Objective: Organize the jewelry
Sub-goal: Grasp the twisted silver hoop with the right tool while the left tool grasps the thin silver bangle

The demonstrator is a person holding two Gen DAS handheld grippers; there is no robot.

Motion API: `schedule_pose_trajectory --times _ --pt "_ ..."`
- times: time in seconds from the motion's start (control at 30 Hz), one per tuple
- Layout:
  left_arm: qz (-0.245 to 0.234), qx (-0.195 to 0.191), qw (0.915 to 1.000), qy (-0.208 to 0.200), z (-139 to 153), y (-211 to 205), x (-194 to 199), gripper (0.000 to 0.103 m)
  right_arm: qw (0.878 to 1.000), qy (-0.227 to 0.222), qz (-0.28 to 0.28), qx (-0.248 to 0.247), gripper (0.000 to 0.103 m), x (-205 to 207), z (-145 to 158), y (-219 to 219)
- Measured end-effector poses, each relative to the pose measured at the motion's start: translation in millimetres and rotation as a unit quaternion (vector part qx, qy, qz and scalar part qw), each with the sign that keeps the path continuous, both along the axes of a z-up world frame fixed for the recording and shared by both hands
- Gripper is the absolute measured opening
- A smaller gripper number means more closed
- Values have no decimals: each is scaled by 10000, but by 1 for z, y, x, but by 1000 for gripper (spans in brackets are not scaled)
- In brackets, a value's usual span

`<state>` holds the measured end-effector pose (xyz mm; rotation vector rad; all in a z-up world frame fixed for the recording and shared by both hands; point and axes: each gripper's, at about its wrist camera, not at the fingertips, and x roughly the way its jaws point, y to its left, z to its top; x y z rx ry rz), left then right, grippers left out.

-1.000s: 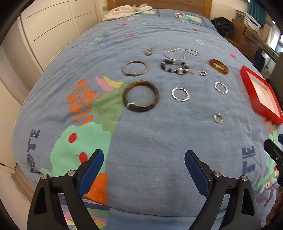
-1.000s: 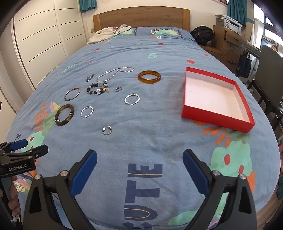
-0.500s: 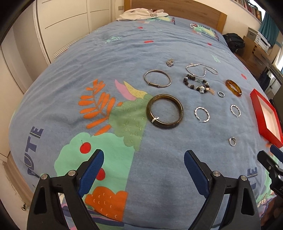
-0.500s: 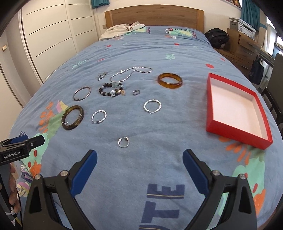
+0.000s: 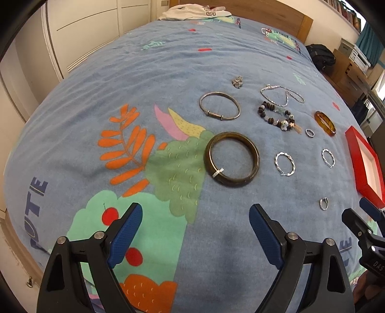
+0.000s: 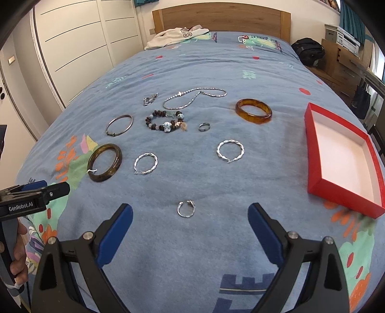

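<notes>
Jewelry lies spread on a blue patterned bedspread. A dark brown bangle (image 5: 232, 159) (image 6: 105, 162) lies ahead of my open, empty left gripper (image 5: 195, 222). A small silver ring (image 6: 186, 208) (image 5: 323, 203) lies just ahead of my open, empty right gripper (image 6: 190, 220). Beyond lie two twisted silver hoops (image 6: 145, 163) (image 6: 230, 150), a thin silver bangle (image 6: 119, 125), a beaded bracelet (image 6: 165, 120), a small band ring (image 6: 204, 126), an amber bangle (image 6: 253, 111), a silver chain (image 6: 193, 96) and a small charm (image 6: 150, 98). An open red box (image 6: 312, 149) with a white inside stands at the right.
A wooden headboard (image 6: 221, 20) and white clothing (image 6: 176, 36) are at the far end of the bed. White wardrobe doors (image 6: 72, 45) run along the left. A black bag (image 6: 306, 50) and wooden drawers (image 6: 341, 65) stand at the right.
Both grippers have moved forward over the bed toward the jewelry, with the views swinging left. The small ring now sits close between the right gripper's fingers. Both stay open.
</notes>
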<state>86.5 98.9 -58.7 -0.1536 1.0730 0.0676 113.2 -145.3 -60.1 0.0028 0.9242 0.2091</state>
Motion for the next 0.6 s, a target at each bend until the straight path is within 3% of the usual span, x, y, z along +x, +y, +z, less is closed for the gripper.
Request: schedule_pose_trajectory --times 0.33,0.6 --pt "537 194 9984 -36 0 47 10 81 10000 18 -47 25 94 12 -3 -7" --pt "338 65 9992 -198 11 49 45 80 9997 -75 -211 95 89 36 7 -24"
